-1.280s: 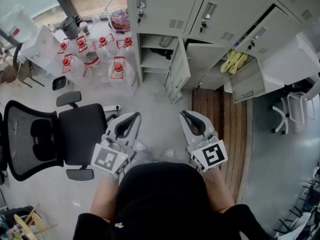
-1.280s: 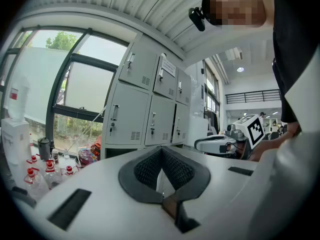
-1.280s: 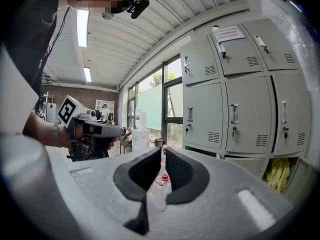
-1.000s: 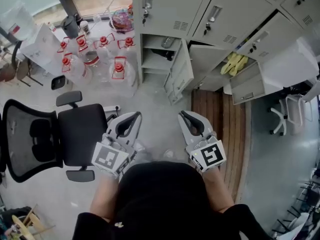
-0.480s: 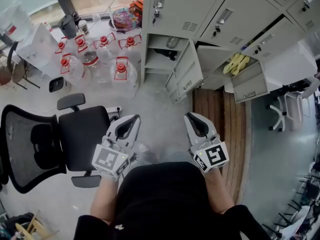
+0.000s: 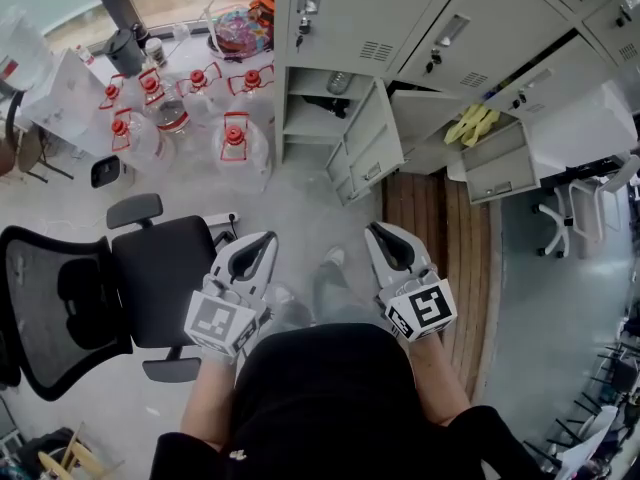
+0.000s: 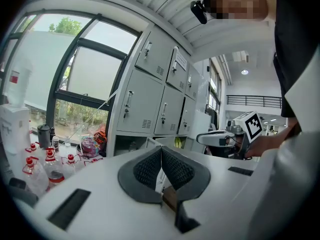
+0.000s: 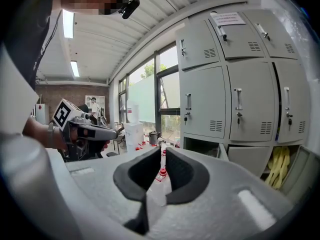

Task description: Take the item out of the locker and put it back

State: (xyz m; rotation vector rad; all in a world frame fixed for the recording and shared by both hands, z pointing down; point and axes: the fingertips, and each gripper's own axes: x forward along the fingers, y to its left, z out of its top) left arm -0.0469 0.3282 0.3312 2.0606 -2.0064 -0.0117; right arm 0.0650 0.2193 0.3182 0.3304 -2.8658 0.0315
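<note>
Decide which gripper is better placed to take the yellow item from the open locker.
Right. The yellow item lies in the open locker ahead on the right gripper's side; the left gripper would have to cross over. Both grippers are empty.

the lockers (image 6: 350,13) are pale grey, the item (image 6: 470,123) yellow, the bottles (image 6: 232,140) clear with red caps, the chair (image 6: 160,268) black.

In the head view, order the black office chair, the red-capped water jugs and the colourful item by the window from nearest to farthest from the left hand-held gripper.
1. Black office chair, just left of the left hand-held gripper.
2. Red-capped water jugs, ahead on the floor.
3. Colourful item, beyond them by the window.
</note>
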